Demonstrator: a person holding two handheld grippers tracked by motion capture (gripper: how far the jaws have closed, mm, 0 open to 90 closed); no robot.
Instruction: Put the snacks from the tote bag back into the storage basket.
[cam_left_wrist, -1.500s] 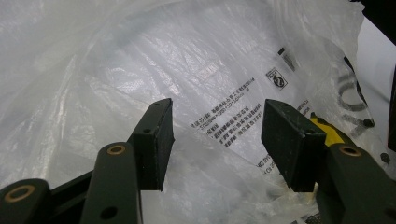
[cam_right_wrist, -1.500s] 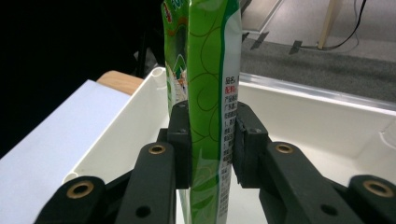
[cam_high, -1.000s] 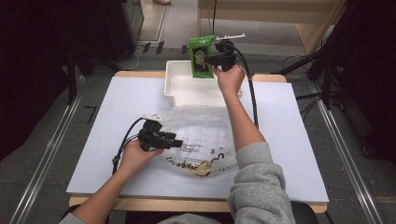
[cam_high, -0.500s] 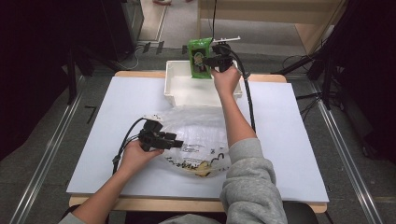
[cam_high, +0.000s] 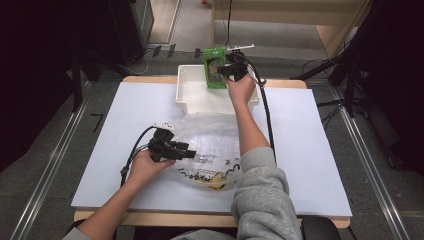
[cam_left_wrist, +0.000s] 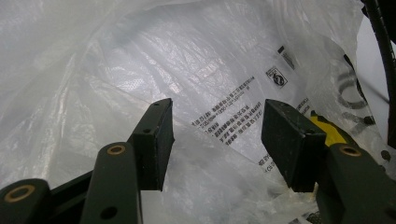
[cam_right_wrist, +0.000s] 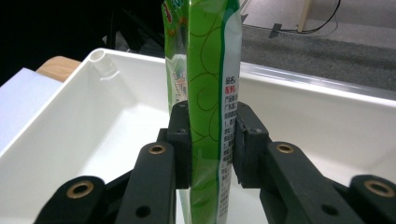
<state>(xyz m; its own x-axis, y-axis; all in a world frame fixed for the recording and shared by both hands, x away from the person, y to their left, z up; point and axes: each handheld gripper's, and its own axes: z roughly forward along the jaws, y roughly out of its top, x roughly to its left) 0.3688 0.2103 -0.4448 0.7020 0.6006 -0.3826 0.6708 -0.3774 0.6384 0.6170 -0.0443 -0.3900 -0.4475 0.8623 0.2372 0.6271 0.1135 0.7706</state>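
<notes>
Here, right tool (cam_right_wrist: 212, 140) pinching green packet (cam_right_wrist: 210, 70), above white bin (cam_high: 192, 92) rim.

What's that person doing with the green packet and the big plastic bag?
A person is working at a white table with a gripper in each hand. The right gripper is clamped on a green snack packet, holding it above a white bin at the far edge. The left gripper is open over a crinkly clear plastic bag near the person, not pinching it.
</notes>
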